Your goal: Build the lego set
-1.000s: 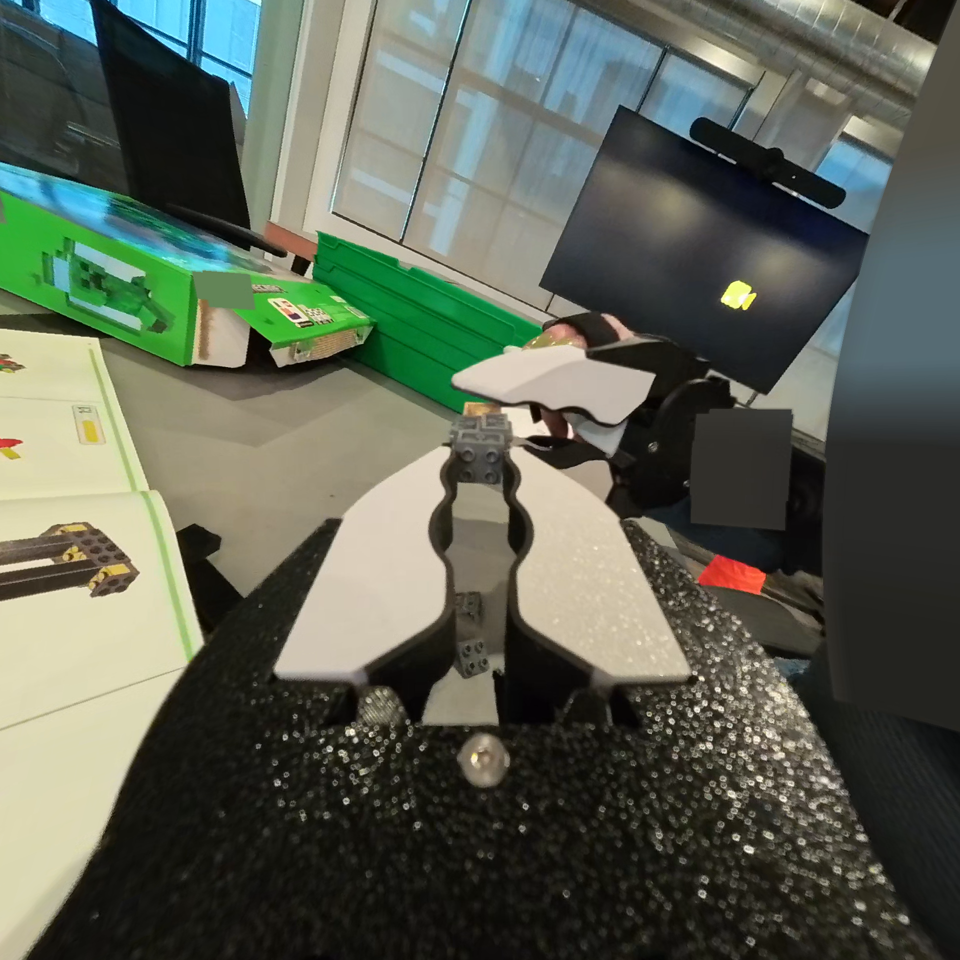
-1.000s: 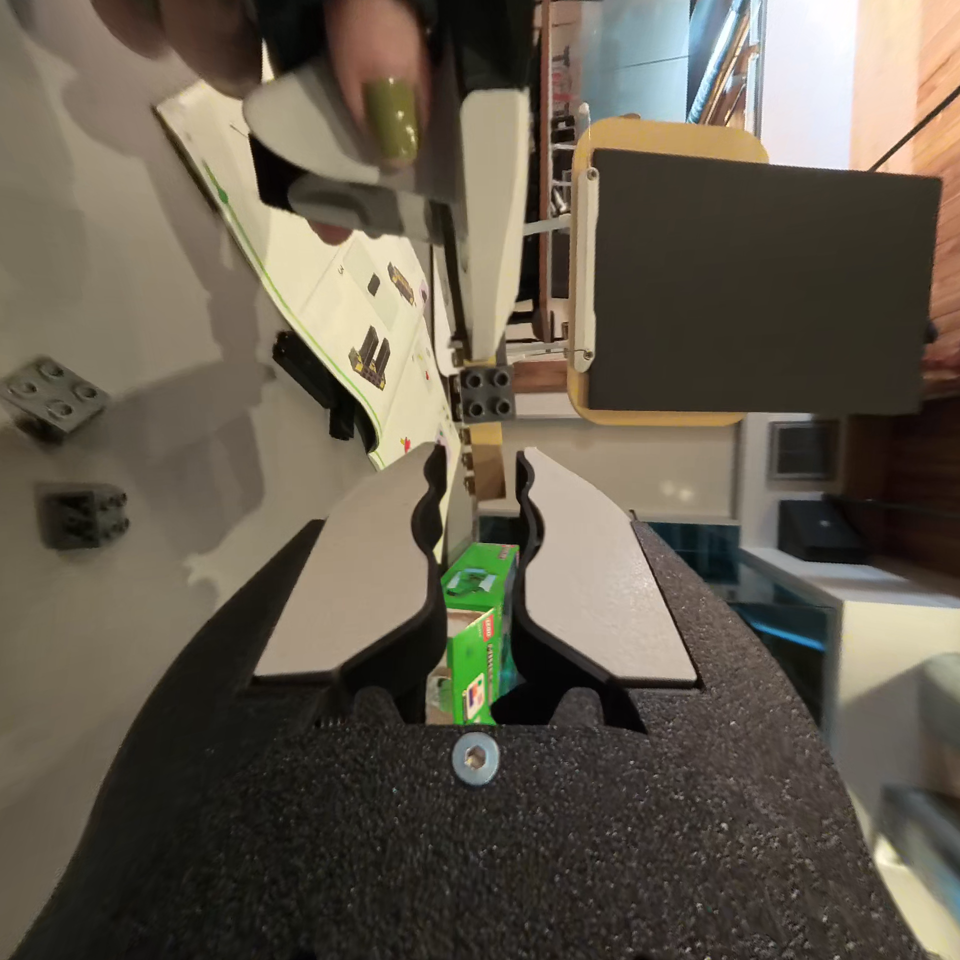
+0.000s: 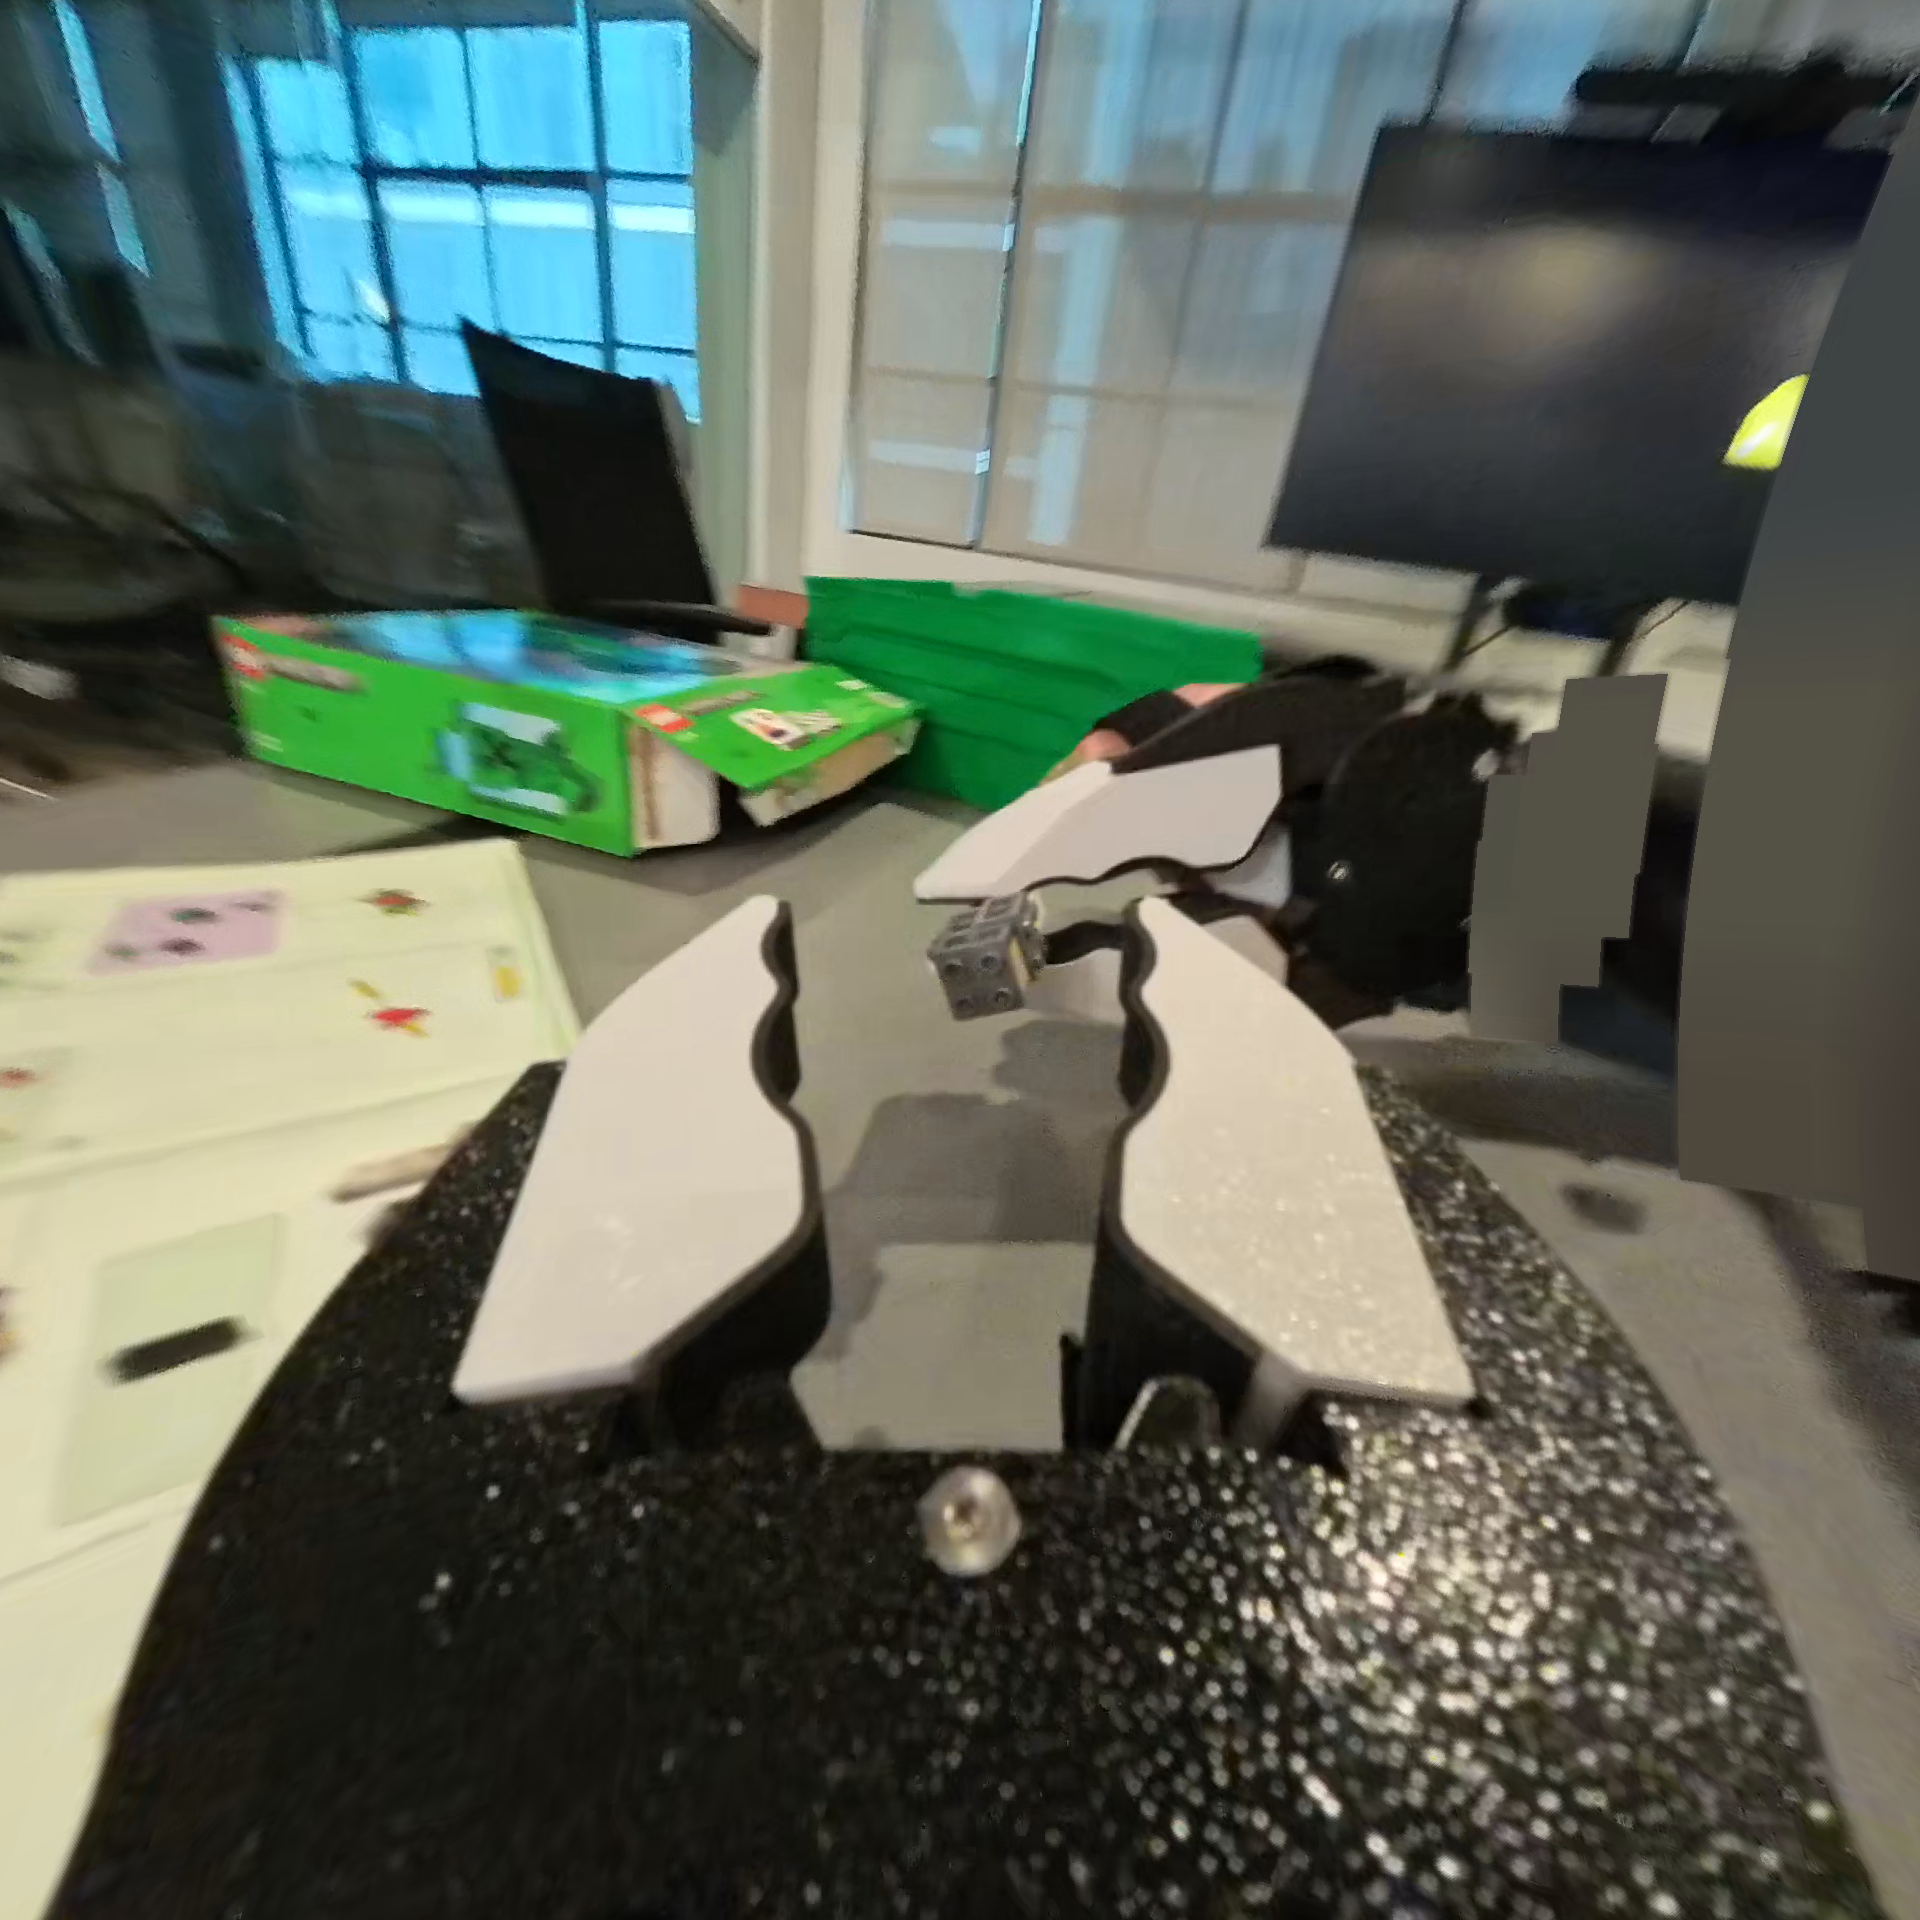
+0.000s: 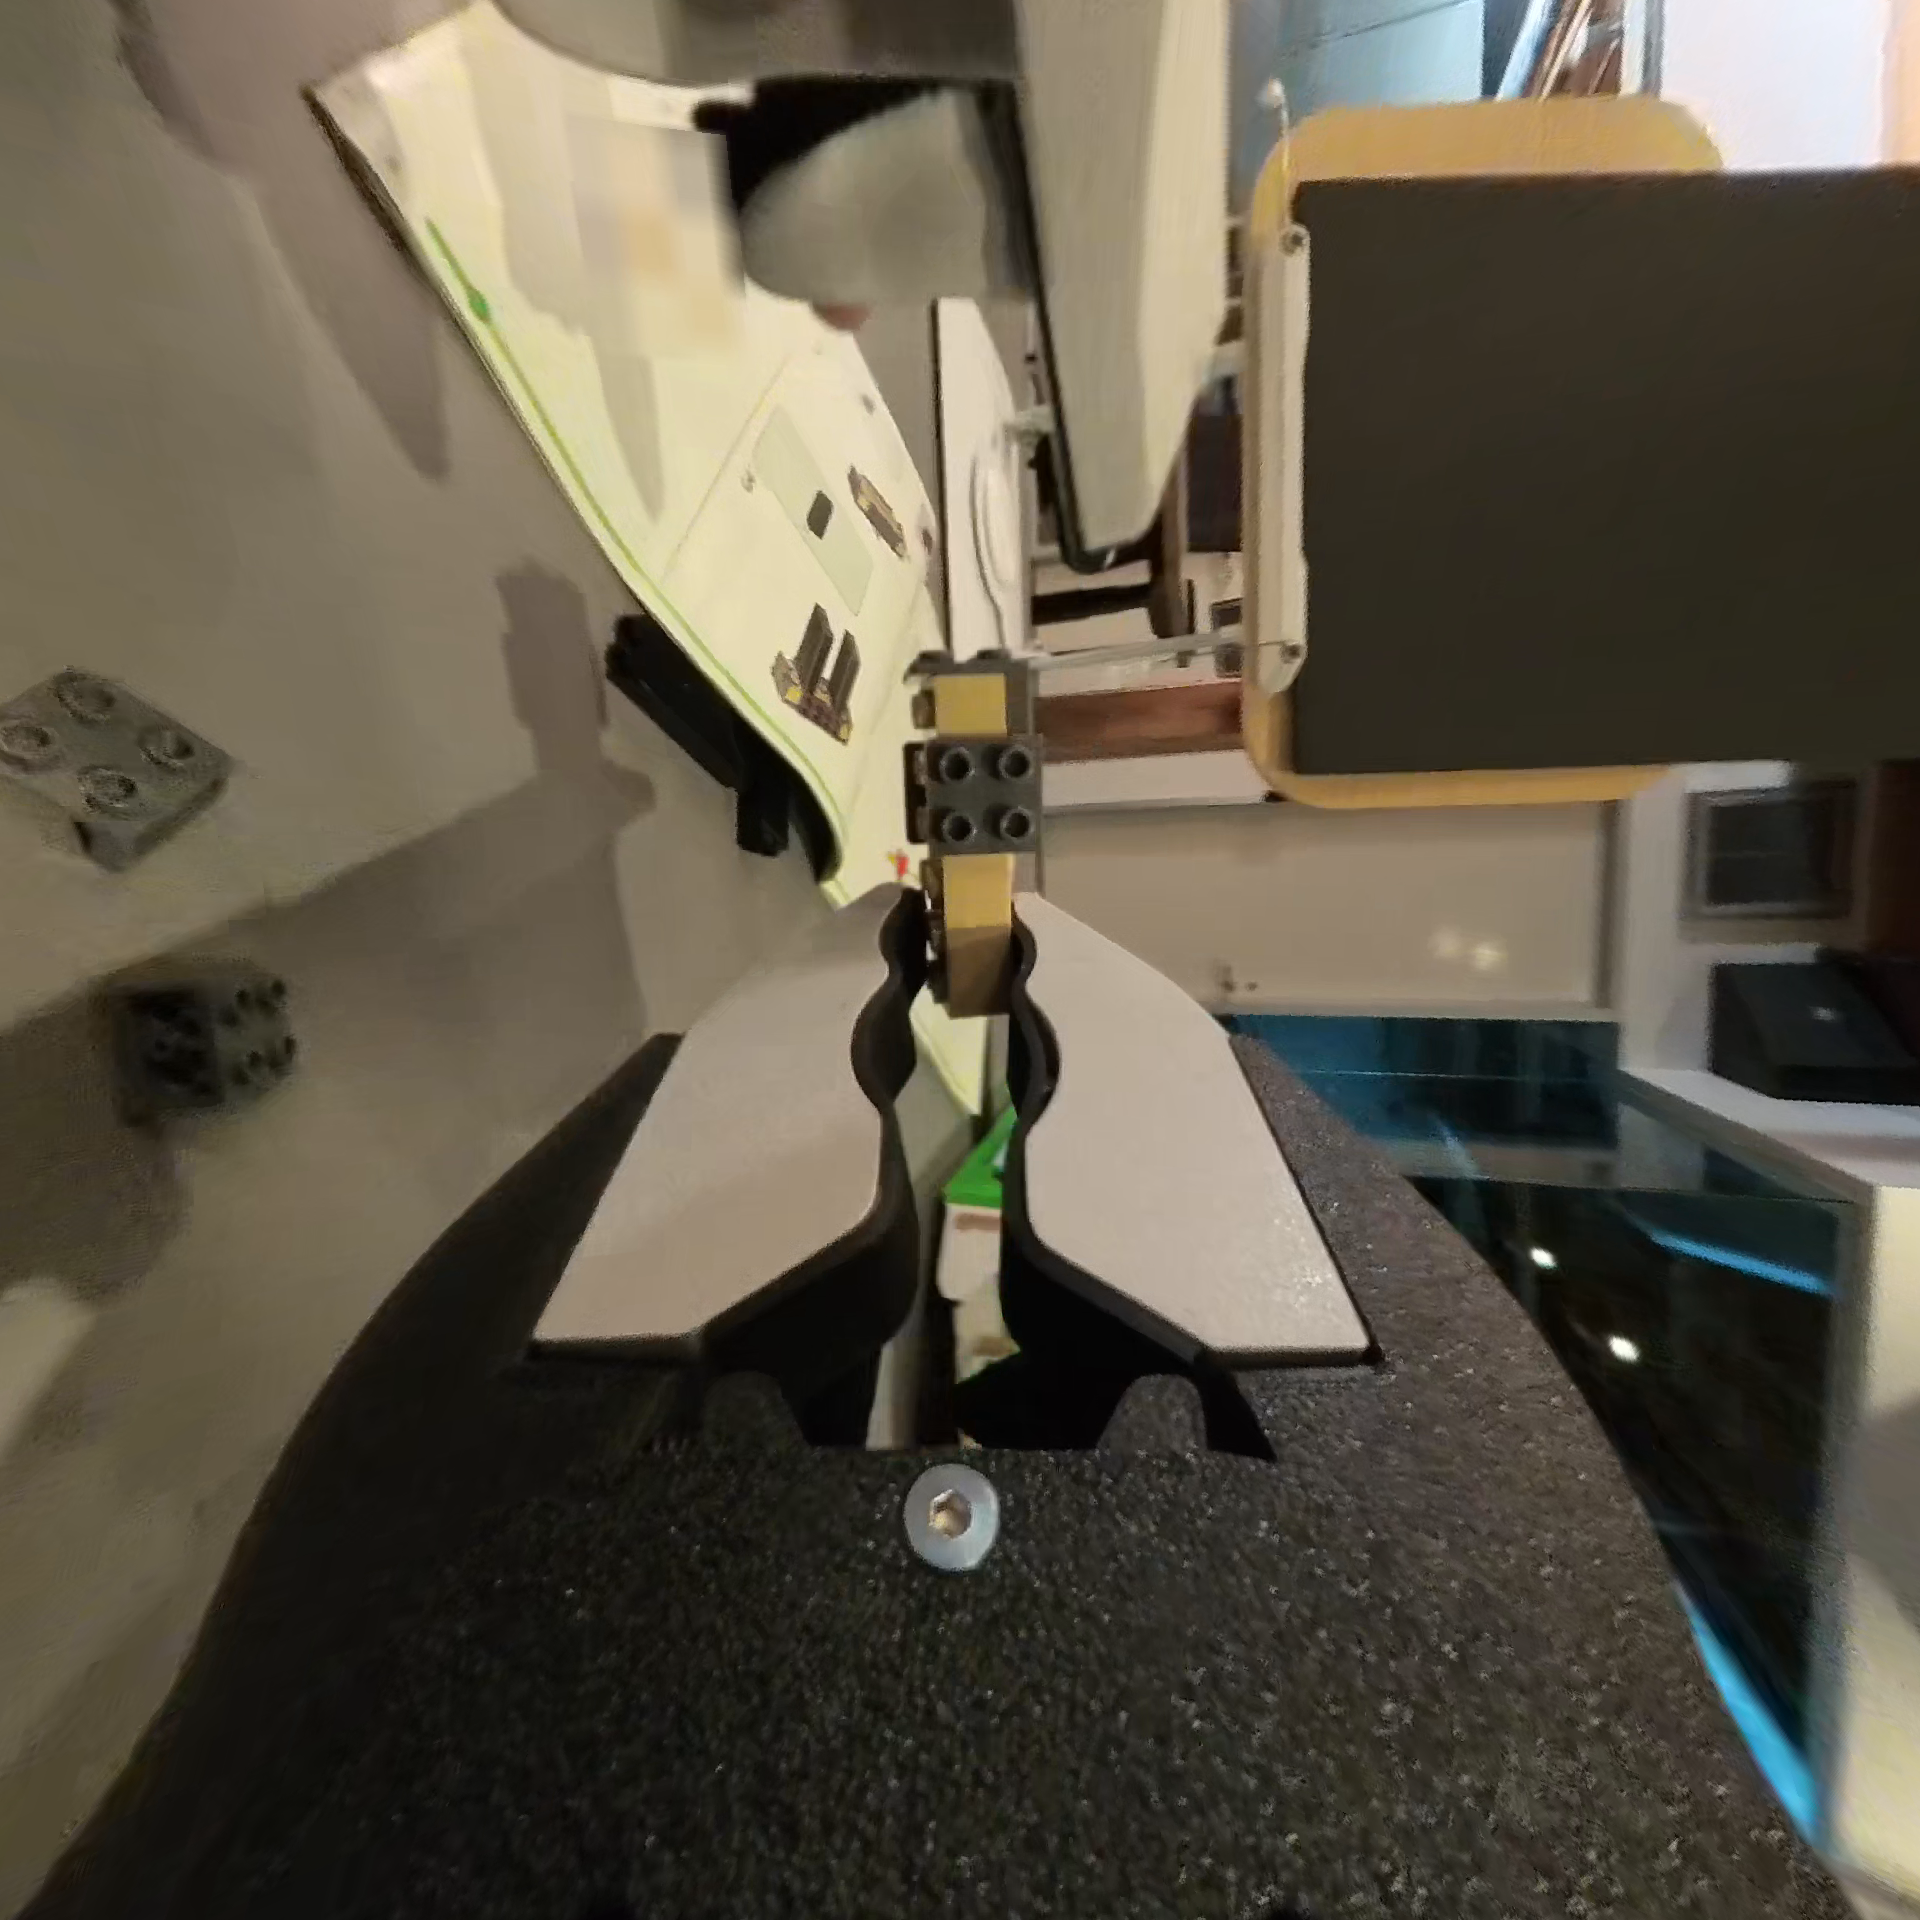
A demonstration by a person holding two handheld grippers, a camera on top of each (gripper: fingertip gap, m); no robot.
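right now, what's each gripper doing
Left gripper: open, holding nothing.
Right gripper: shut on the small brick assembly.

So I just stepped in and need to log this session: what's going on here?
A person is building a lego set on a grey table with two handheld grippers. The right gripper is shut on a small assembly of tan and dark grey studded bricks, held in the air. The left gripper is open and empty, facing that assembly. An open instruction booklet, a green set box and two loose grey pieces lie on the table.
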